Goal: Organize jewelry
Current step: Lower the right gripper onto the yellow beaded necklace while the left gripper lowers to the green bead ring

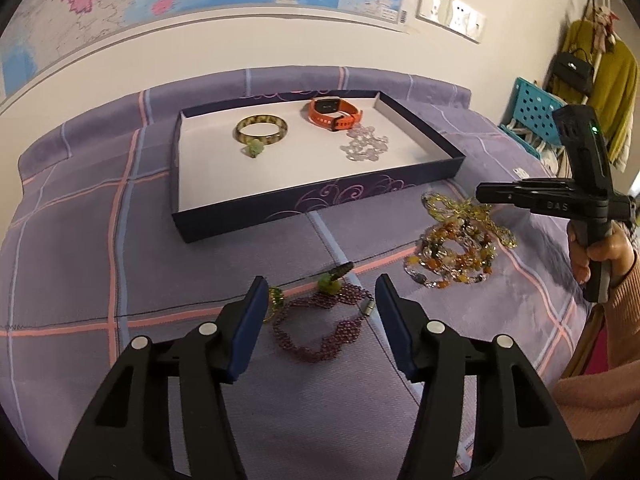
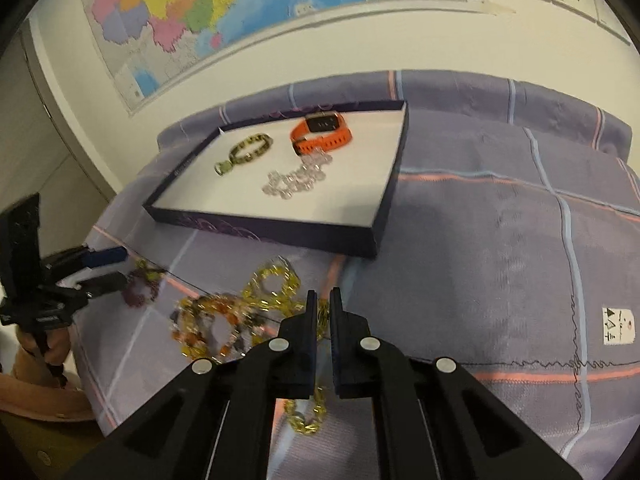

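The right gripper's [image 2: 324, 300] fingers are clamped on the yellow bead necklace [image 2: 276, 284], lying just in front of the tray [image 2: 376, 236]. The left gripper's [image 1: 322, 292] fingers are spread around the purple chain [image 1: 320, 328], also before the tray.

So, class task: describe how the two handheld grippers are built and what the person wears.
Each gripper, left and right, has black scissor-like arms with silver rivets and flat dark blue pads. The right one shows white lettering and a green light. The sleeve is pink knit.
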Demonstrator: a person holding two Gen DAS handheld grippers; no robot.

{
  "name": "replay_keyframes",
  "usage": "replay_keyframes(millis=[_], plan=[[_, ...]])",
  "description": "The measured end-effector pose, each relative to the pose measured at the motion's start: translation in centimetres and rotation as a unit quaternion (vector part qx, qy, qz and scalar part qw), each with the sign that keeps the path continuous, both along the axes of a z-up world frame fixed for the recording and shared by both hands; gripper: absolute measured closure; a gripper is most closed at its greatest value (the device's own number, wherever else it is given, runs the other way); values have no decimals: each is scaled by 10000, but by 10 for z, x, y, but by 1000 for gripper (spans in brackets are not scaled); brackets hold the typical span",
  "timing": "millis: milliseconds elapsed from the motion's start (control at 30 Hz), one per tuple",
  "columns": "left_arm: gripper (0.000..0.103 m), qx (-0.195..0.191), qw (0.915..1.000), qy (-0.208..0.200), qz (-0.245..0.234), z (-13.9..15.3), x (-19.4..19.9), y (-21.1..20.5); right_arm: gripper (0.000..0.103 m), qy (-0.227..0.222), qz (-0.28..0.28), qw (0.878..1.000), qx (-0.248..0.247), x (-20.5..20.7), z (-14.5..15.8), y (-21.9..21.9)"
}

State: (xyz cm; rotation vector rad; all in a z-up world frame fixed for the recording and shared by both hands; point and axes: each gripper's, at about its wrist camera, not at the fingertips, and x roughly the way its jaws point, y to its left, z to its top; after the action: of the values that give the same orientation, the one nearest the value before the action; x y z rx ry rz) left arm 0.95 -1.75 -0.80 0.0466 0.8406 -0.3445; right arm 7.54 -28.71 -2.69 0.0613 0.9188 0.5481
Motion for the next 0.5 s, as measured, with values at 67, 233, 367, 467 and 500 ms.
replay_keyframes(millis=[67, 233, 367, 467, 500], plan=[[52, 101, 9999, -33, -46, 0, 1, -4, 94, 40, -18, 10000, -7, 0, -3, -1], [57, 239, 9995, -44, -218, -2, 10, -15, 79, 20, -21, 10000, 21, -3, -3, -2], [69, 300, 9990, 136, -300, -11, 21, -22, 69, 25, 69, 10000, 31, -6, -4, 1], [71, 377, 9985, 256, -298, -19, 27, -24, 65, -16, 100, 9999, -94, -5, -6, 7], [72, 394, 9984, 290, -288, -21, 28, -23, 65, -46, 108, 9999, -126, -5, -6, 9]])
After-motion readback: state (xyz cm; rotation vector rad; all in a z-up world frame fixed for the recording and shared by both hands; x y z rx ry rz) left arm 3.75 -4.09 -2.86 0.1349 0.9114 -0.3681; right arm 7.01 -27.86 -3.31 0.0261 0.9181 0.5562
